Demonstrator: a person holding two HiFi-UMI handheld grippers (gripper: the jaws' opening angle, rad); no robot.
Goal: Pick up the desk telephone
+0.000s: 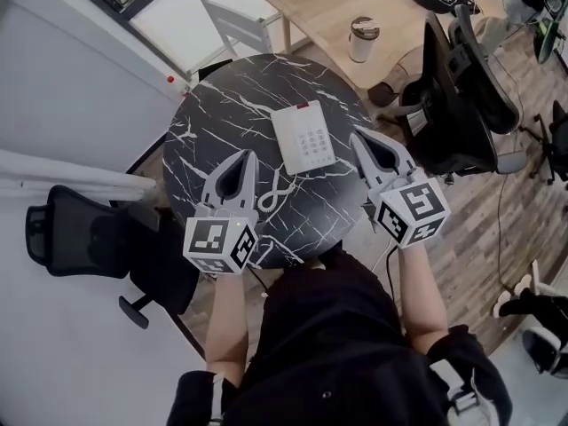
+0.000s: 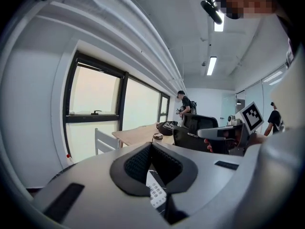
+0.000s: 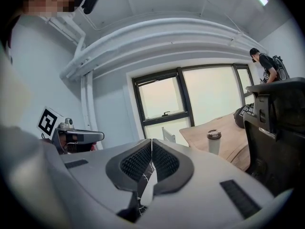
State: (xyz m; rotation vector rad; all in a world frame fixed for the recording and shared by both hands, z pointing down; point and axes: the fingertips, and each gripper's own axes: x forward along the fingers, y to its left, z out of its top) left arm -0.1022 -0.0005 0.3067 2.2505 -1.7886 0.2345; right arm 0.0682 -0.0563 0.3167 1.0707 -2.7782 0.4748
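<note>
The white desk telephone (image 1: 303, 138) lies flat on the round black marble table (image 1: 222, 105), keypad up, with its coiled cord (image 1: 275, 193) trailing toward me. My left gripper (image 1: 248, 156) hovers shut just left of the phone, empty. On the phone's right side, my right gripper (image 1: 357, 137) is also shut and holds nothing. In the left gripper view the closed tips (image 2: 151, 144) sit above a strip of the telephone's keypad (image 2: 156, 190). Seen from the right gripper view, the closed tips (image 3: 152, 141) point past the phone's white edge (image 3: 148, 190).
A wooden desk (image 1: 328, 7) with a lidded cup (image 1: 362, 39) stands beyond the table. Black office chairs (image 1: 461, 96) crowd the right side, another black chair (image 1: 80, 233) sits at the left, and a white chair (image 1: 235, 25) is behind. People stand far off.
</note>
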